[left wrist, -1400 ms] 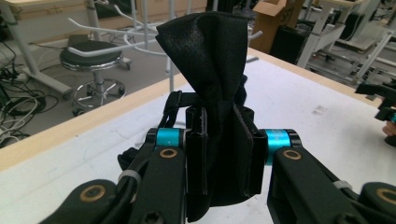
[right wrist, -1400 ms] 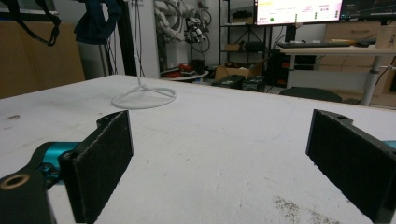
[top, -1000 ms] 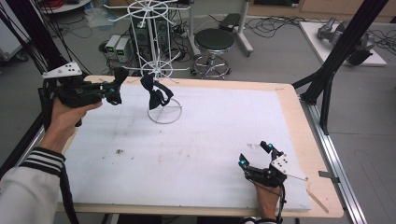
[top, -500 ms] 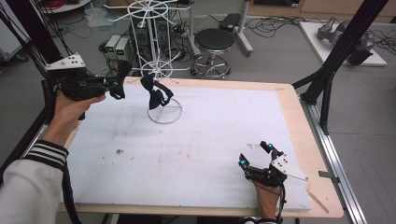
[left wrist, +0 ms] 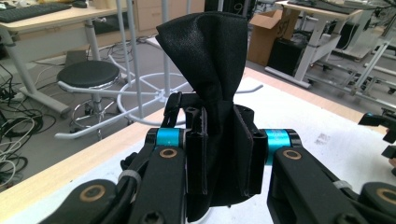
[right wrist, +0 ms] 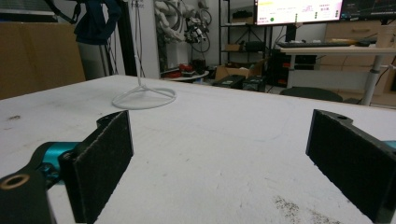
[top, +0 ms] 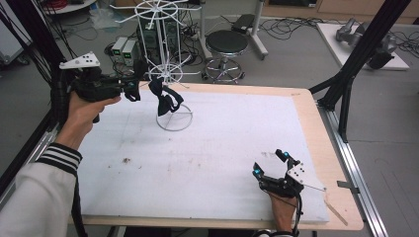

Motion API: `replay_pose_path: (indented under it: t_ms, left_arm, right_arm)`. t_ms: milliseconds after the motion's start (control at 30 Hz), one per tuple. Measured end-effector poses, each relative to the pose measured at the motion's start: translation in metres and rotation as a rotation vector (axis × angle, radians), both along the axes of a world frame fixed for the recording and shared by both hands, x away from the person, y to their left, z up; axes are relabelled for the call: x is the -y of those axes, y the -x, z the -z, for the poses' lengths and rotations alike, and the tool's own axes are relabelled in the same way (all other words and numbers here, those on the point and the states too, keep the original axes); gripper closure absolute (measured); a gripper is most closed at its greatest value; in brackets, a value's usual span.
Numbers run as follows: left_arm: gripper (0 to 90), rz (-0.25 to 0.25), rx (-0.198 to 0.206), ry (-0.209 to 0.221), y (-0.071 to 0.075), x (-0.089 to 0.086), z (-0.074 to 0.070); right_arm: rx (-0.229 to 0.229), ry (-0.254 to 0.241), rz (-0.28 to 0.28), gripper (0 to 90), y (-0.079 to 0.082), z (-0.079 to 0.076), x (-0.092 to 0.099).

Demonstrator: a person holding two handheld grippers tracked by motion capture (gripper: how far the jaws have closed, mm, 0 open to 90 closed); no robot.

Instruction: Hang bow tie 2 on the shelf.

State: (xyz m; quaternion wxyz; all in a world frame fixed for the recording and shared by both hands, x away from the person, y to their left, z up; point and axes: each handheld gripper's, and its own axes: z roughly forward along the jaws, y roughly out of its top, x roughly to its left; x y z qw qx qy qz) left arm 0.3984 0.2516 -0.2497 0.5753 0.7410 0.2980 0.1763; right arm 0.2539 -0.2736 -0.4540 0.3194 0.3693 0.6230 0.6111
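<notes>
A person stands at a bench (top: pixel 316 148) covered with a white sheet, one gripper in each hand. The left gripper (left wrist: pixel 219 140), held above the far left corner, is clamped on a black bow tie (left wrist: pixel 205 60); the cloth bunches between its pads and fans out above them. From overhead, the tie (top: pixel 165 101) hangs beside a white wire rack (top: pixel 168 59) that stands on a ring base near the far edge. Compared with a second ago, the left hand (top: pixel 81 111) has lifted and drawn a little toward the left edge, while the tie remains at the rack. That suggests the tie is being worked onto or off a rack arm, though which one is unclear. The right gripper (top: pixel 271 165) rests near the near right corner, its pads (right wrist: pixel 105 158) spread wide with nothing between them.
</notes>
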Motion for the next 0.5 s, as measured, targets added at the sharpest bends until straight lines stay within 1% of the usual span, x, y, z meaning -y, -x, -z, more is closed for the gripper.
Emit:
replay_pose_path:
  t_ms: [133, 200, 333, 500]
  left_arm:
    - [76.0, -0.001, 0.000, -0.002, -0.002, 0.003, 0.001]
    - [76.0, 0.003, -0.003, 0.006, -0.003, 0.004, 0.001]
    - [76.0, 0.004, -0.003, 0.001, -0.004, 0.007, 0.000]
    - [76.0, 0.009, -0.002, 0.011, -0.007, 0.012, -0.001]
  right_arm:
    - [-0.002, -0.001, 0.000, 6.7, 0.000, 0.000, 0.000]
    - [-0.002, -0.001, 0.002, 6.7, 0.000, 0.000, 0.000]
    - [-0.005, -0.003, 0.003, 6.7, 0.000, 0.000, 0.000]
    - [-0.005, -0.003, 0.003, 6.7, 0.000, 0.000, 0.000]
